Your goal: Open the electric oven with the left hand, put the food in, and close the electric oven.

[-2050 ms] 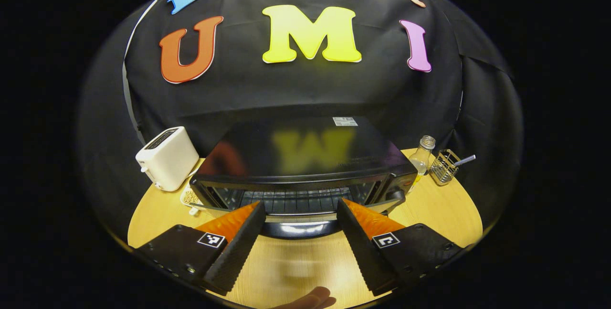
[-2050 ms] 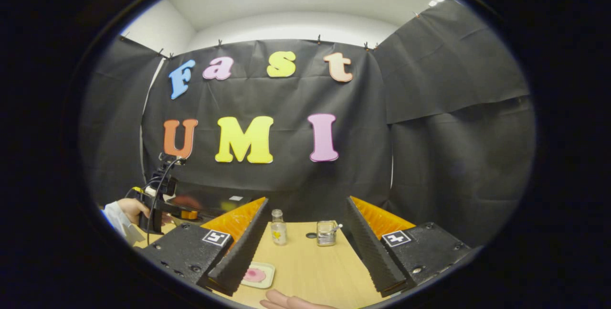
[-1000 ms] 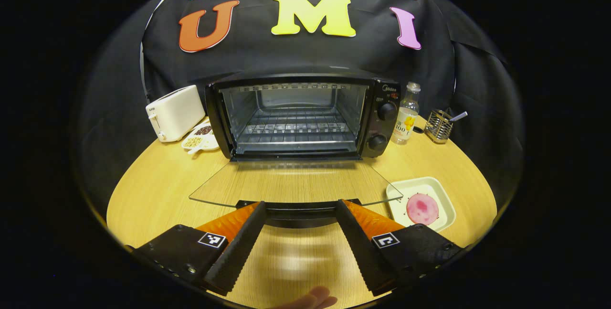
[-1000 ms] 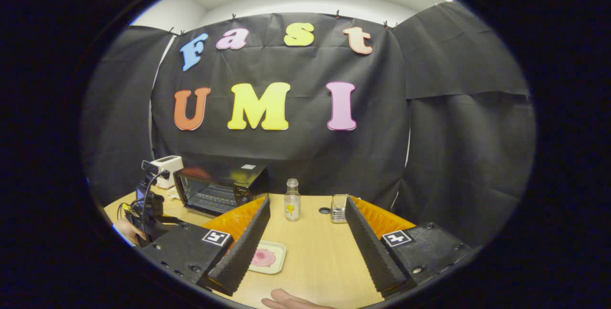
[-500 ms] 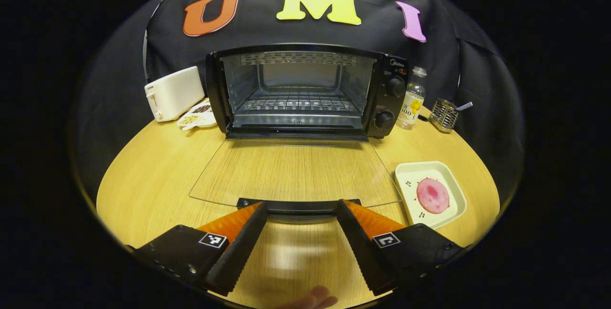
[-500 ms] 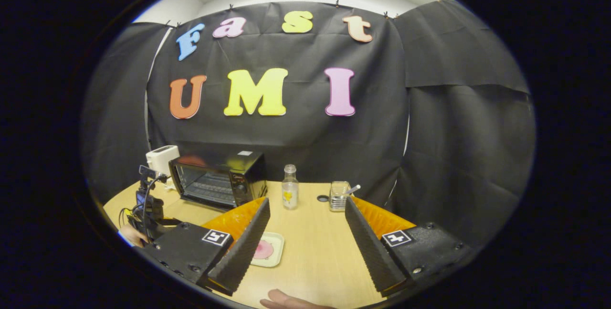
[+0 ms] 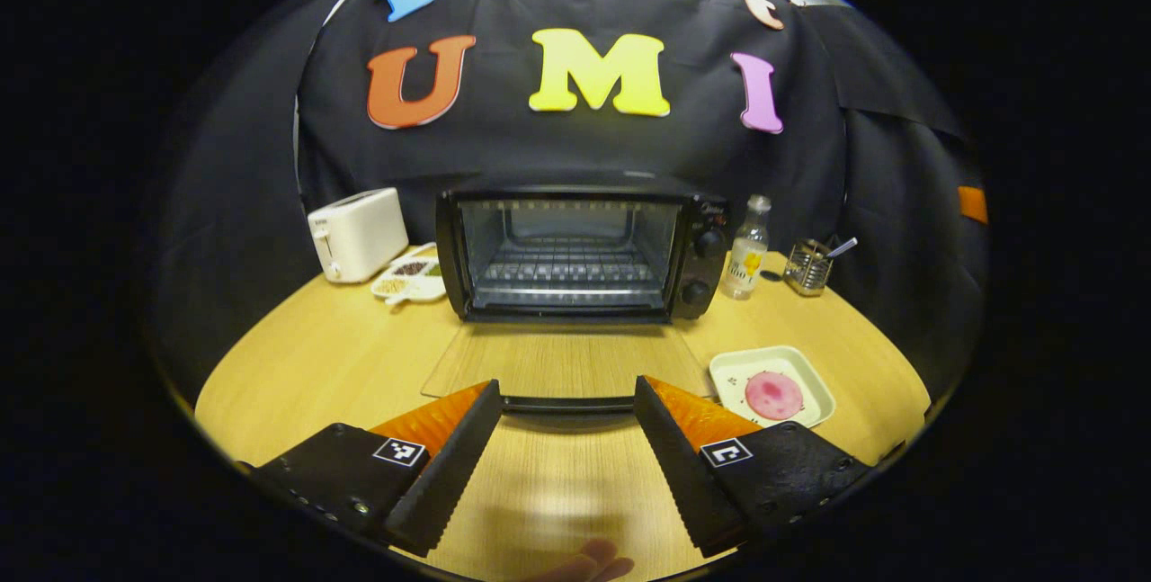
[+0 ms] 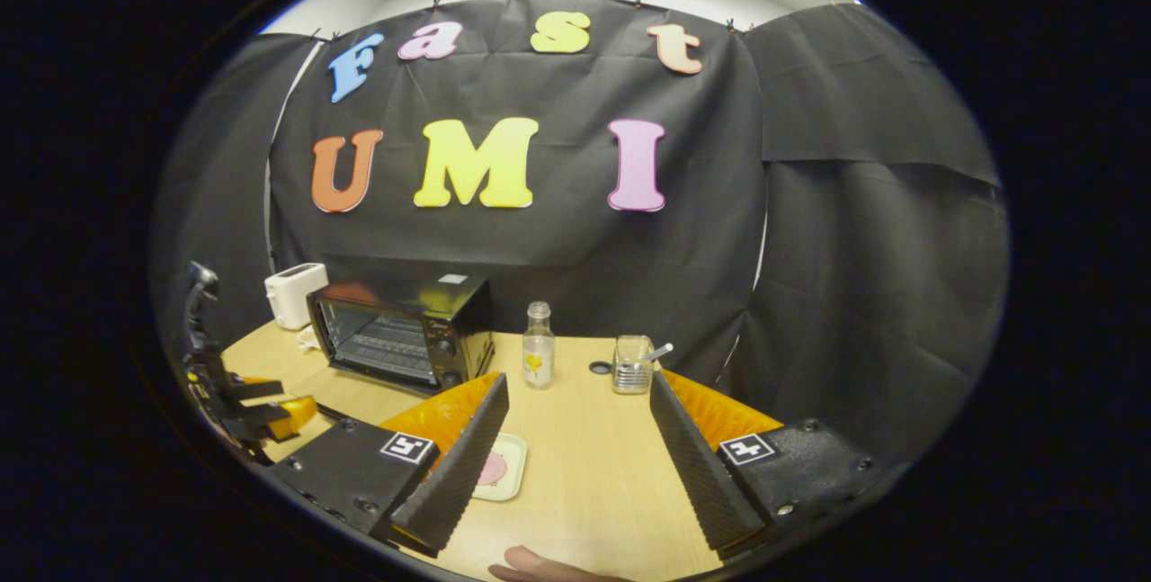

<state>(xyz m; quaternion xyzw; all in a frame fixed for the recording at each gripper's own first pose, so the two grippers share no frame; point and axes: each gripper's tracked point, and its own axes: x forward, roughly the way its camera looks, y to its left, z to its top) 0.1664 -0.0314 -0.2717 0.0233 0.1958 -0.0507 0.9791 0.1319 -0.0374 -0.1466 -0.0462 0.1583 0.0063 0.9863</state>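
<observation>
The electric oven (image 7: 575, 254) is seen at the far middle of the wooden counter (image 7: 324, 366), with its glass door (image 7: 562, 366) folded down flat toward the near side and the wire rack (image 7: 568, 272) inside exposed. The door's dark handle (image 7: 566, 403) lies at the near edge, just beyond the tips of the left claw (image 7: 566, 407), whose fingers are spread wide with nothing gripped between them; whether the tips touch the handle cannot be told. The food (image 7: 773, 395), a round pink slice, is lying on a pale square plate (image 7: 814, 384) on the counter, to the right of the open door and nearer than the oven. A white toaster (image 7: 358, 233) is placed to the left of the oven, with a small divided dish (image 7: 412, 280) of grains just in front of it. To the right of the oven a clear bottle (image 7: 746, 249) is standing upright, and further right a wire holder (image 7: 807, 265) with a utensil in it. In the right gripper view, the right claw (image 8: 575, 416) is held wide apart above the counter (image 8: 584, 474), gripping nothing, with the plate (image 8: 511, 472) partly hidden behind its left finger. The oven (image 8: 405, 330) is seen far to the left there, the bottle (image 8: 538, 346) and holder (image 8: 632, 368) beyond the fingers, and the left claw (image 8: 270, 416) at the left edge.
</observation>
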